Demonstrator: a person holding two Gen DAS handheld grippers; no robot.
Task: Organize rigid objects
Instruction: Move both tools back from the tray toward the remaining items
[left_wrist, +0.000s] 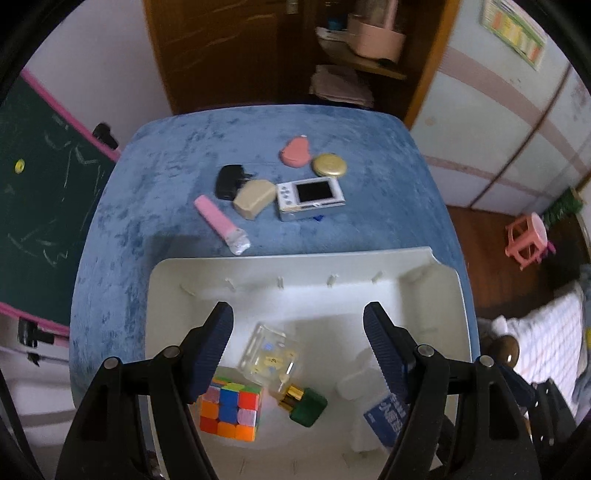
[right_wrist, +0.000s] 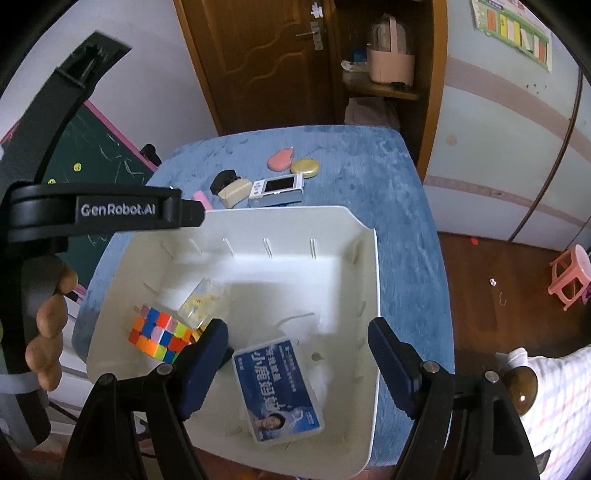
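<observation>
A white bin (left_wrist: 295, 260) (right_wrist: 369, 295) sits on the blue table. In it lie a Rubik's cube (left_wrist: 231, 410) (right_wrist: 159, 332), a clear perfume bottle with a green cap (left_wrist: 271, 356) (right_wrist: 201, 301) and a blue-labelled white box (right_wrist: 277, 387) (left_wrist: 384, 413). My left gripper (left_wrist: 298, 347) is open and empty above the bin, over the bottle. My right gripper (right_wrist: 297, 354) is open and empty above the box. On the table beyond the bin lie a pink tube (left_wrist: 221, 225), a beige case (left_wrist: 254, 198), a black item (left_wrist: 229, 181), a white camera (left_wrist: 310, 197), a gold disc (left_wrist: 328, 165) and a pink pouch (left_wrist: 295, 151).
A green chalkboard (left_wrist: 44, 206) stands left of the table. A brown door (right_wrist: 266, 62) and a shelf with a pink basket (right_wrist: 391, 66) are behind it. A pink stool (right_wrist: 570, 277) stands on the wooden floor at right. The left gripper's body (right_wrist: 92, 210) crosses the right wrist view.
</observation>
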